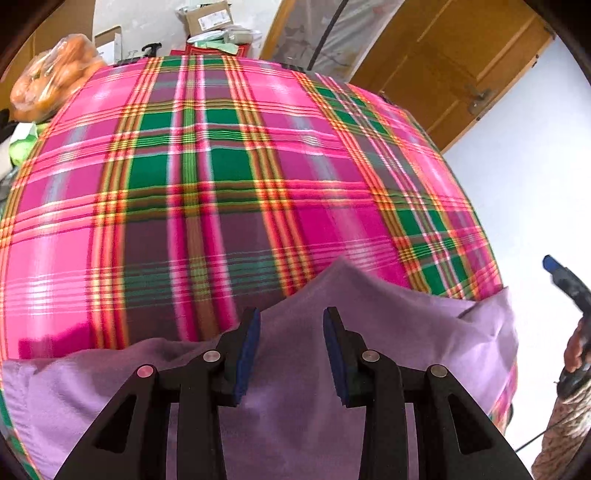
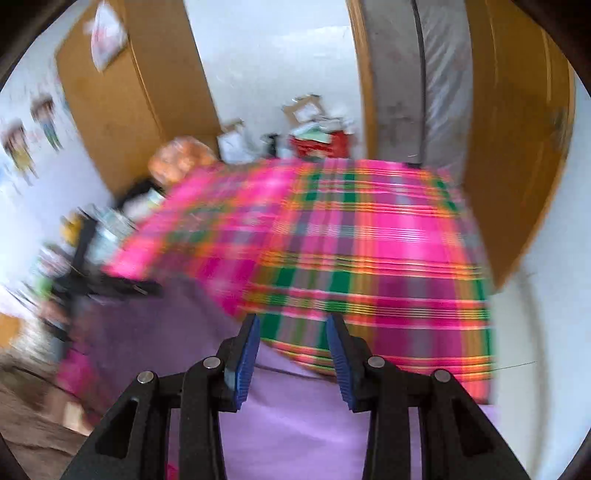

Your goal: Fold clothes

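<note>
A lilac garment [image 1: 406,325] lies rumpled along the near edge of a table covered by a pink, green and yellow plaid cloth [image 1: 221,184]. My left gripper [image 1: 291,314] hovers open just above the garment, with nothing between its blue pads. In the heavily blurred right wrist view the same lilac garment [image 2: 295,413] fills the bottom. My right gripper [image 2: 293,319] is open over it at the edge of the plaid cloth [image 2: 369,258]. In the left wrist view, the right gripper [image 1: 569,288] shows at the far right, off the table corner, held by a hand.
A bag of oranges [image 1: 55,77] sits at the table's far left corner. Cardboard boxes [image 1: 210,16] are stacked behind the table. A wooden door [image 1: 461,62] and white floor [image 1: 517,184] lie to the right. Blurred clutter [image 2: 92,229] lines the table's left side.
</note>
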The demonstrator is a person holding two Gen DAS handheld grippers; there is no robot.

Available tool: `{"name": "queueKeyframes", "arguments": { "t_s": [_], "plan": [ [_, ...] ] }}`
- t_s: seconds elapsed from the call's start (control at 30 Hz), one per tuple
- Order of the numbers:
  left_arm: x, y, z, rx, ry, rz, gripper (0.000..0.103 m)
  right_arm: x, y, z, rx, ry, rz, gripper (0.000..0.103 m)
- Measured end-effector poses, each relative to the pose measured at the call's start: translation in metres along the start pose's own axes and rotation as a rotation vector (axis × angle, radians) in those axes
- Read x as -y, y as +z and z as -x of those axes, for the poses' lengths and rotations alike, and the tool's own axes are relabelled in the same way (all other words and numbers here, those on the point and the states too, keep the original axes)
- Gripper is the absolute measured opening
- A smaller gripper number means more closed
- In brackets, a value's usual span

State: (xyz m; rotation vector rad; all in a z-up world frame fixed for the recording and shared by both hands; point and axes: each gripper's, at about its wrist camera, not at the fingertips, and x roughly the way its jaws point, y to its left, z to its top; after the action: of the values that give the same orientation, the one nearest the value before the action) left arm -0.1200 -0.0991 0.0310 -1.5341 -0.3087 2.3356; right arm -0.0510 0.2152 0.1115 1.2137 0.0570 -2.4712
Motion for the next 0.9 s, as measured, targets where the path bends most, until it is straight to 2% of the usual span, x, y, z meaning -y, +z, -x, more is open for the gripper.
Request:
{"name": "queueKeyframes", "arguments": {
  "t_s": [0.03, 0.1, 0.23, 0.33, 0.4, 0.53, 0.73, 0.77, 0.8, 0.83, 0.9],
  "plan": [
    [0.002, -0.001, -0.002, -0.005, -0.005, -0.001, 0.037, -0.002, -0.002, -0.004, -0.013, -0.049, 0.029, 0.037],
    [0.007, -0.003, -0.006, -0.014, -0.013, -0.008, 0.037, -0.009, -0.011, -0.031, -0.075, -0.024, 0.069, 0.032],
    [0.01, -0.008, -0.009, -0.013, 0.001, -0.014, 0.037, -0.027, -0.028, -0.078, -0.17, 0.03, 0.178, 0.032],
    [0.007, -0.01, -0.007, -0.01, -0.003, 0.007, 0.037, -0.049, -0.032, -0.092, -0.19, 0.114, 0.269, 0.032],
    [0.007, -0.012, -0.007, -0.006, -0.004, 0.015, 0.037, -0.057, -0.033, -0.094, -0.185, 0.128, 0.313, 0.032],
    [0.008, -0.011, -0.01, -0.004, 0.002, 0.02, 0.037, -0.06, -0.031, -0.103, -0.199, 0.097, 0.357, 0.032],
    [0.008, -0.008, -0.013, -0.001, 0.002, 0.034, 0.037, -0.056, -0.029, -0.103, -0.185, 0.122, 0.347, 0.03],
    [0.008, -0.008, -0.013, 0.0, 0.003, 0.035, 0.037, -0.059, -0.031, -0.103, -0.182, 0.122, 0.351, 0.027],
    [0.008, -0.008, -0.013, 0.0, 0.002, 0.036, 0.037, -0.061, -0.033, -0.102, -0.179, 0.131, 0.358, 0.014],
    [0.008, -0.008, -0.013, 0.001, 0.001, 0.037, 0.037, -0.066, -0.034, -0.104, -0.183, 0.146, 0.37, 0.008],
    [0.008, -0.007, -0.013, 0.002, 0.0, 0.041, 0.037, -0.071, -0.033, -0.105, -0.175, 0.123, 0.39, 0.003]
  ]
}}
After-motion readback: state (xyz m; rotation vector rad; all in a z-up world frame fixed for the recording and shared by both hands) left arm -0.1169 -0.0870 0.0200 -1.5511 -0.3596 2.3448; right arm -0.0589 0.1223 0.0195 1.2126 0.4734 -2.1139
